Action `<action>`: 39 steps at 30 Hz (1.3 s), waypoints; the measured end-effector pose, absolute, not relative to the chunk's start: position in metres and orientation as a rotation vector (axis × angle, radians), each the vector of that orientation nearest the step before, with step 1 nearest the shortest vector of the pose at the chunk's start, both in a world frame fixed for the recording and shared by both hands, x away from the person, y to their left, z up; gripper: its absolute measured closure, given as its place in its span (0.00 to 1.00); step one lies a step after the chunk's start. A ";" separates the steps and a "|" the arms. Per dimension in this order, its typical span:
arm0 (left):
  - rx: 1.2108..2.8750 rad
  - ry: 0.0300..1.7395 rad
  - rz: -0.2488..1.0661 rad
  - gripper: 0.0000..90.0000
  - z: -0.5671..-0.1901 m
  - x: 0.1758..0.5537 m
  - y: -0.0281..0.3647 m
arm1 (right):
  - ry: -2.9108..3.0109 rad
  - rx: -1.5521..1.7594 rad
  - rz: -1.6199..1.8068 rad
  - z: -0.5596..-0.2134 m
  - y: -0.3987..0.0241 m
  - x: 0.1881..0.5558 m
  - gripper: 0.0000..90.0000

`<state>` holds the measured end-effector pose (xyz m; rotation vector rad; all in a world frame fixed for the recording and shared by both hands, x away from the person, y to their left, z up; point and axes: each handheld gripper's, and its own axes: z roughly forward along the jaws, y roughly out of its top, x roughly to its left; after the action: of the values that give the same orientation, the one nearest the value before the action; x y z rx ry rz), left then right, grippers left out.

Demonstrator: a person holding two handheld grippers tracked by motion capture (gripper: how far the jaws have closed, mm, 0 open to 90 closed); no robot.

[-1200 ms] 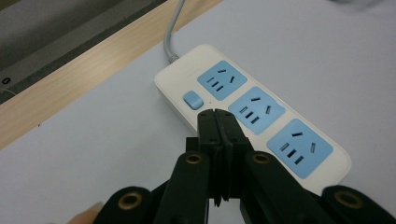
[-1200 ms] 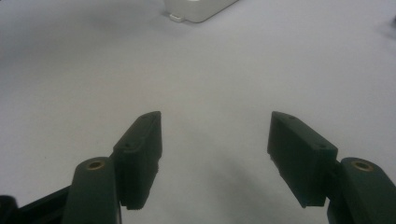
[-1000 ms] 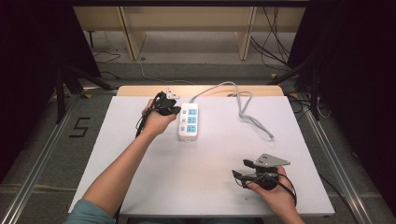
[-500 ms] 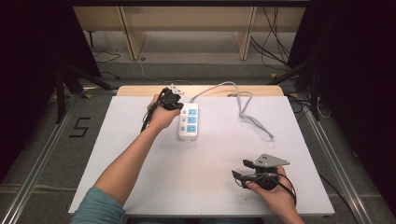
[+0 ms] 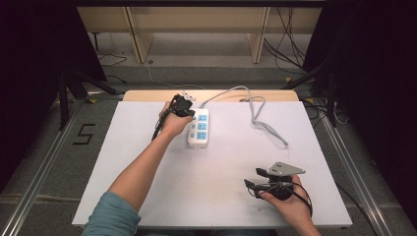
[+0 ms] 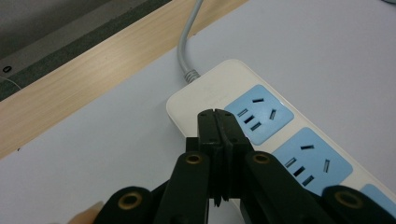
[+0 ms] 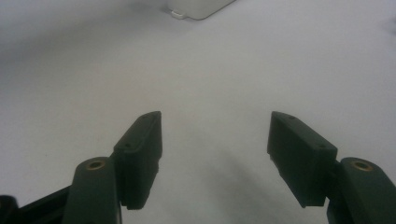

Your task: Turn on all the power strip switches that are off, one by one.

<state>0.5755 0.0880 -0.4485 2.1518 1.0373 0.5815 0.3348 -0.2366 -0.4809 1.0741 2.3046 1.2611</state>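
A white power strip (image 5: pixel 198 129) with blue socket panels lies at the back middle of the white table (image 5: pixel 147 177). Its grey cable (image 5: pixel 255 110) loops off to the right. My left gripper (image 5: pixel 189 109) is shut with nothing between its jaws, its tip over the strip's far end. In the left gripper view the closed tips (image 6: pixel 216 116) sit just left of the first blue socket on the strip (image 6: pixel 219 88), near where the cable (image 6: pixel 188 51) enters. My right gripper (image 5: pixel 251 179) rests low at the table's front right, open, jaws empty. The right gripper view shows its spread fingers (image 7: pixel 142 140) over bare white surface.
A wooden strip (image 5: pixel 147 95) runs along the table's far edge. Metal rails (image 5: pixel 44 172) flank the table on the floor. Behind stand a wooden shelf frame (image 5: pixel 142 39) and loose cables. The strip's near corner (image 7: pixel 196 9) shows far ahead of the right gripper.
The left hand has moved slightly right and down, bringing its shut gripper closer over the power strip's far end. The right hand has kept still.
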 end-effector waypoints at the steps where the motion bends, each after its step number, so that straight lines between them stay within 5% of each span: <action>1: 2.153 1.035 0.574 0.99 -0.450 0.576 0.088 | 2.305 1.074 1.262 -0.481 -0.237 0.335 0.41; 39: 2.205 1.106 0.614 1.00 -0.458 0.586 0.081 | 2.312 1.068 1.260 -0.481 -0.237 0.334 0.41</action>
<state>0.5857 0.0810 -0.4581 2.2046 1.1061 0.6135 0.3344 -0.2367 -0.4808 1.0679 2.3117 1.2597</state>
